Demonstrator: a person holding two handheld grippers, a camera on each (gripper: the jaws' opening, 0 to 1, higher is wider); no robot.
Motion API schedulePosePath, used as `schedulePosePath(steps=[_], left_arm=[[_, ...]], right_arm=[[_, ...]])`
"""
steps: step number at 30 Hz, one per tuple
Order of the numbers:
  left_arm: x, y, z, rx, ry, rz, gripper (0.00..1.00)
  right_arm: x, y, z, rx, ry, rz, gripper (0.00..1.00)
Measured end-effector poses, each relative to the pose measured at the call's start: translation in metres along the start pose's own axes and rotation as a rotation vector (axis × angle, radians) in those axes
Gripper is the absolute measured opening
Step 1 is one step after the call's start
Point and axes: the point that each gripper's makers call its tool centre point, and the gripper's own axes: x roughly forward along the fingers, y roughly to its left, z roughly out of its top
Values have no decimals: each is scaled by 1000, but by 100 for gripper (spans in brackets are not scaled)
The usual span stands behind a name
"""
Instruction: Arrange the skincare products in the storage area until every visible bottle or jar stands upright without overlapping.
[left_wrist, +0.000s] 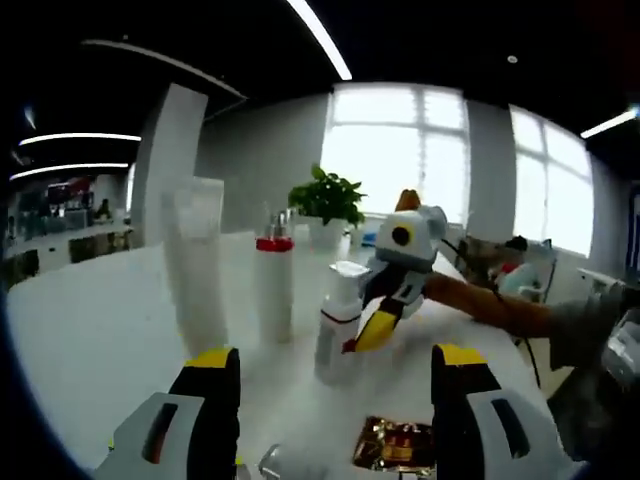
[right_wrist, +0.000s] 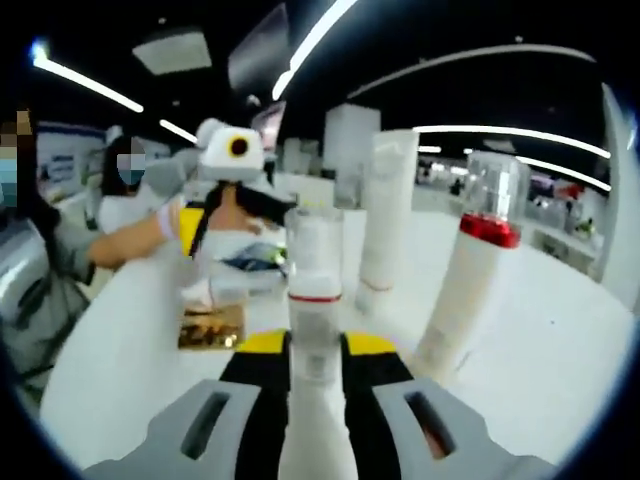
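Standing upright, long axis vertical, white red-banded pump bottle (right_wrist: 314, 300) pinched by right gripper (right_wrist: 315, 365), beside it red-collared white bottle (right_wrist: 470, 290), tall white tube (right_wrist: 388, 205), left gripper (left_wrist: 335, 385) spread apart

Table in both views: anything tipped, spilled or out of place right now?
Nothing spilled. The tall white tube, the red-collared bottle and the small bottle clamped by the right hand-held gripper all stand upright. One odd item: a flat gold packet lying on the table among them.
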Motion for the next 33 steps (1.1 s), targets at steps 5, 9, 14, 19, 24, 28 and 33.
schedulePosePath(steps=[5,9,14,19,24,28,33], left_arm=[[20,-4,-22,123,103,56,75],[30,-17,-22,50,73,-9,73],[39,-16,-26,53,87,-4,54],[52,-18,-43,67,171,-1,55],[59,-26,-55,126,223,8,60],[58,-29,-56,135,232,12,62],[56,-32,-57,134,232,7,61]], right_arm=[[-3,-7,5,1,-21,-30,19],[-5,-12,4,20,-5,-48,22],[-6,-13,-14,73,97,-39,19],[-1,-7,-27,102,160,-11,14],[-1,-3,-29,97,172,-10,11],[-3,-4,-30,94,184,-17,11],[-4,-6,-30,91,194,-22,12]])
